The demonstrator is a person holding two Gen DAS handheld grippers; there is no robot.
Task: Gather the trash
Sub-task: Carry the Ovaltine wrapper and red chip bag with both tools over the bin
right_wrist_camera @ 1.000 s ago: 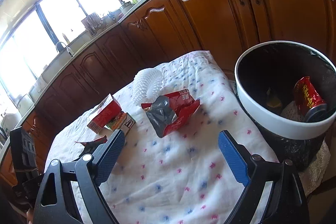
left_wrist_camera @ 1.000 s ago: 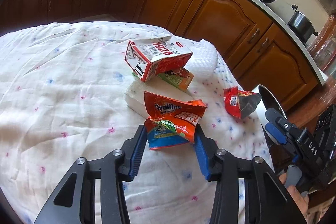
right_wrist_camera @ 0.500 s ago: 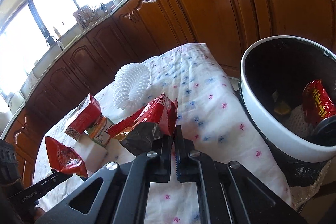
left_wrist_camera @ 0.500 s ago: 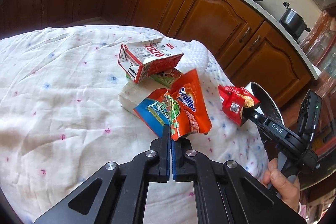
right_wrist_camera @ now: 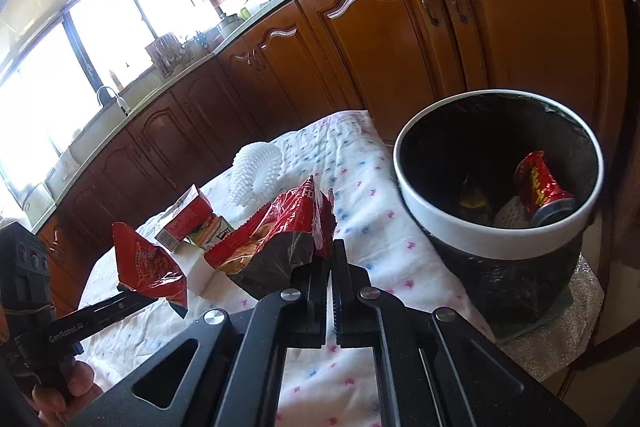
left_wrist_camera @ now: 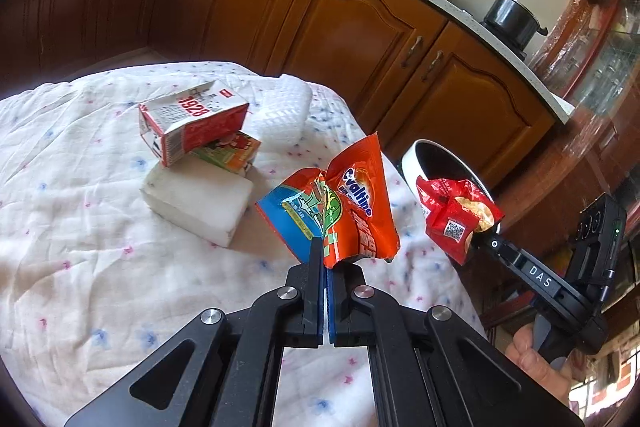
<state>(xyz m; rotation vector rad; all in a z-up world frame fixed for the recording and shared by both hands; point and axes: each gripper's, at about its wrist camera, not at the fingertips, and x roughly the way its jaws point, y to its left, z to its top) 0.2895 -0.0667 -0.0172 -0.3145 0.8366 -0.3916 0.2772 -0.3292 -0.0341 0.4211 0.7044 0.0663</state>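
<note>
My left gripper (left_wrist_camera: 325, 259) is shut on an orange and blue Ovaltine packet (left_wrist_camera: 344, 207) and holds it above the white cloth. My right gripper (right_wrist_camera: 331, 259) is shut on a red snack bag (right_wrist_camera: 288, 231), lifted off the cloth, left of the white-rimmed trash bin (right_wrist_camera: 460, 227). The bin holds a red can (right_wrist_camera: 540, 187) and other trash. The red snack bag also shows in the left wrist view (left_wrist_camera: 456, 211), with the bin (left_wrist_camera: 412, 163) behind it. The Ovaltine packet shows in the right wrist view (right_wrist_camera: 148, 263).
On the cloth lie a red and white carton (left_wrist_camera: 188, 123), a small green and orange box (left_wrist_camera: 232, 155), a white foam block (left_wrist_camera: 196, 203) and a white foam net (left_wrist_camera: 288, 107). Wooden kitchen cabinets (left_wrist_camera: 360, 27) stand behind the table.
Both grippers closed from open onto their wrappers. Since then both wrappers have been lifted off the cloth, and the right gripper has moved closer to the bin.
</note>
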